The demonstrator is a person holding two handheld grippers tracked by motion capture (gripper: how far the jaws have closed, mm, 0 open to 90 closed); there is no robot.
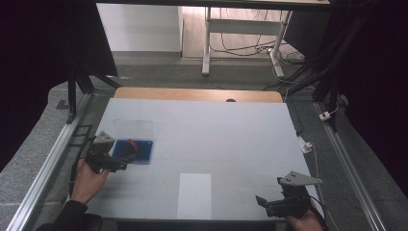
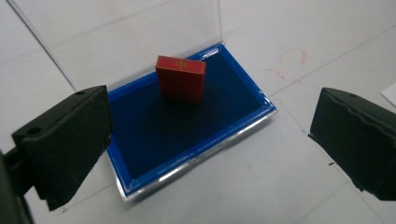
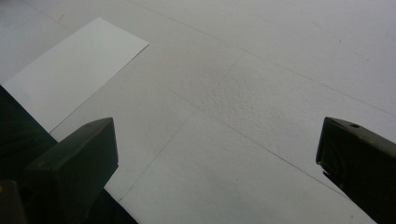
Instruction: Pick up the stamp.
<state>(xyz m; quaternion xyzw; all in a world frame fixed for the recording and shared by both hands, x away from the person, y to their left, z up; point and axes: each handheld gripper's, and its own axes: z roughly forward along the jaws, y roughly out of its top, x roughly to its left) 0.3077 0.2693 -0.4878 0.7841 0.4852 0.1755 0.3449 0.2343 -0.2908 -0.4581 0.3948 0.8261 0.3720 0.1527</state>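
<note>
The red block (image 2: 180, 79) stands upright in the blue tray (image 2: 154, 140) of an open clear case. We hold our left gripper (image 2: 210, 135) near it, jaws spread; our right gripper (image 3: 219, 163) is also spread, over bare table (image 3: 261, 93).

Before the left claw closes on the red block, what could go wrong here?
1. The red block stands on edge on the blue tray, toward its far end. A claw finger that touches it first might tip it over.
2. The clear lid stands open just behind the block; a deep reach could push against it.
3. The tray looks light, so it might slide on the smooth table.
</note>
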